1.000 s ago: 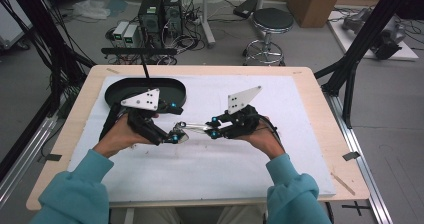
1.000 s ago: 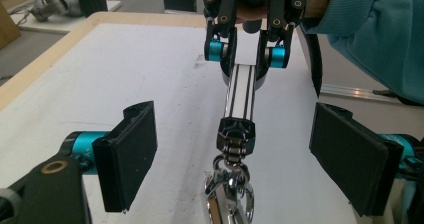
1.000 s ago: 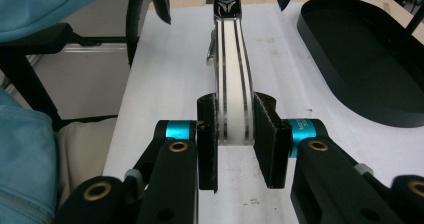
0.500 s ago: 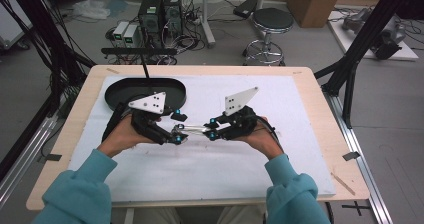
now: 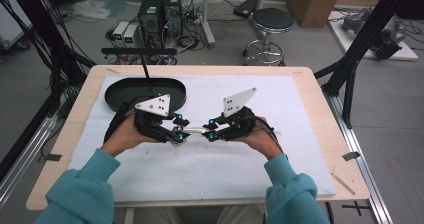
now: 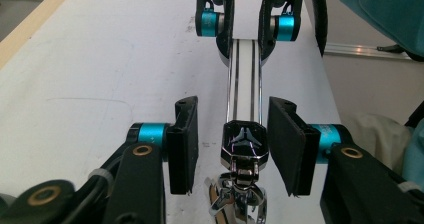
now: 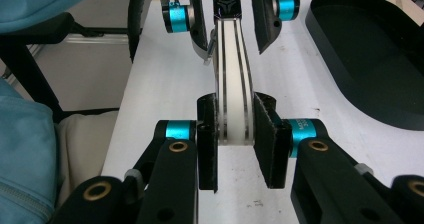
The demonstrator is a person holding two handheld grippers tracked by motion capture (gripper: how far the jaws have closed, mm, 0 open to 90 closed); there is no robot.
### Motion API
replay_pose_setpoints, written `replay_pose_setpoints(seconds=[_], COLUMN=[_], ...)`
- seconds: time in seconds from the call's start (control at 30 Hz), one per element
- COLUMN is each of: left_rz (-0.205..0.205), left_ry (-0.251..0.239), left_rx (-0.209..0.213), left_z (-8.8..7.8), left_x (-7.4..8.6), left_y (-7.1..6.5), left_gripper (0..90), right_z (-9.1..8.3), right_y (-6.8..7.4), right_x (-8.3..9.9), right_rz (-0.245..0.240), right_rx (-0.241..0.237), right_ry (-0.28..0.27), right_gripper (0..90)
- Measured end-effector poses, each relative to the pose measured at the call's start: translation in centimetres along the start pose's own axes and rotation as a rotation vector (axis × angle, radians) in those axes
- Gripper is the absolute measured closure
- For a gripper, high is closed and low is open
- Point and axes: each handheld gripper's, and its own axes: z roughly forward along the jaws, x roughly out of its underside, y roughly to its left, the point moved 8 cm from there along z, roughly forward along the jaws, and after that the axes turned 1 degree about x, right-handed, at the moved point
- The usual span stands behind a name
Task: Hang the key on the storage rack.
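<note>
Both hands meet at the middle of the cloth-covered counter, grippers pointing at each other. The right gripper pinches one end of a white, chrome-edged strap held level between them. The left gripper has just been closing, its fingers still spread either side of the strap's dark clasp, not touching. A black oval tray lies at far left.
</note>
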Motion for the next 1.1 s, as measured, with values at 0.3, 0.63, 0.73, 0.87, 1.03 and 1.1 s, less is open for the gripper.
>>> replay_pose_setpoints(seconds=[0.3,0.63,0.73,0.87,1.03,1.1], left_rz=[0.002,0.006,0.002,0.000,-0.013,-0.020], left_ry=[0.033,0.060,0.072,0.081,0.086,0.084], left_rx=[0.015,0.024,0.027,0.031,0.033,0.034], left_z=[0.17,0.19,0.23,0.36,0.45,0.39], left_x=[0.09,0.35,0.50,0.63,0.63,0.58], left_y=[-0.06,-0.15,-0.16,-0.21,-0.22,-0.23], left_gripper=[63.7,71.7,71.9,73.5,73.9,74.1], right_z=[0.11,0.33,0.34,0.38,0.37,0.32], right_y=[0.02,-0.04,-0.06,-0.09,-0.12,-0.09], right_x=[0.06,0.25,0.30,0.31,0.40,0.42], right_rz=[-0.005,-0.011,-0.014,-0.022,-0.020,-0.014], right_rx=[0.000,0.002,0.001,0.005,0.004,0.001], right_ry=[0.007,0.025,0.027,0.027,0.032,0.033], right_gripper=[74.6,74.5,74.5,74.5,74.6,74.5])
